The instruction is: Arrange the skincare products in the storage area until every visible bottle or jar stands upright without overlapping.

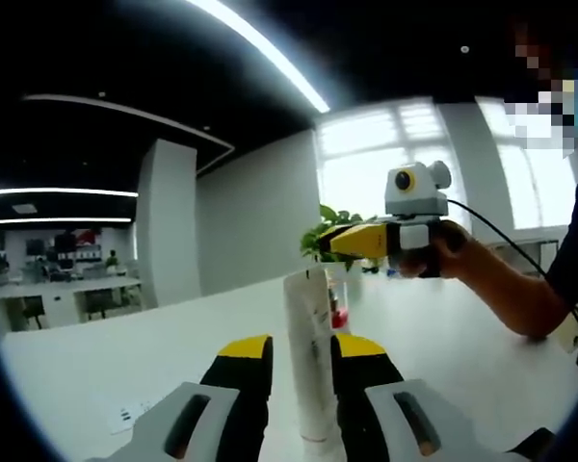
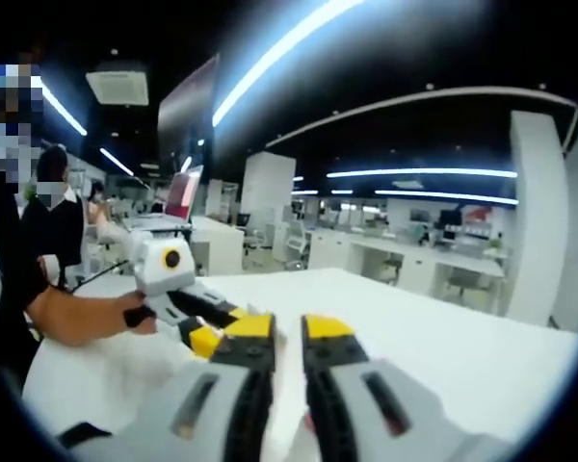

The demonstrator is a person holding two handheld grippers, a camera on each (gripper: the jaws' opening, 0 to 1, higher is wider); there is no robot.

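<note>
Left tongs [image 1: 302,358] are clamped on a white tube [image 1: 308,356], which stands upright between the yellow-tipped jaws over the white counter [image 1: 125,366]. Right tongs [image 2: 277,330] are narrow, jaws nearly together with only a thin gap and nothing visible between them; in the left gripper view they [image 1: 320,246] hang above the counter in a hand [image 1: 441,248], beyond the tube. A plant [image 1: 332,231] sits behind them, near the window.
</note>
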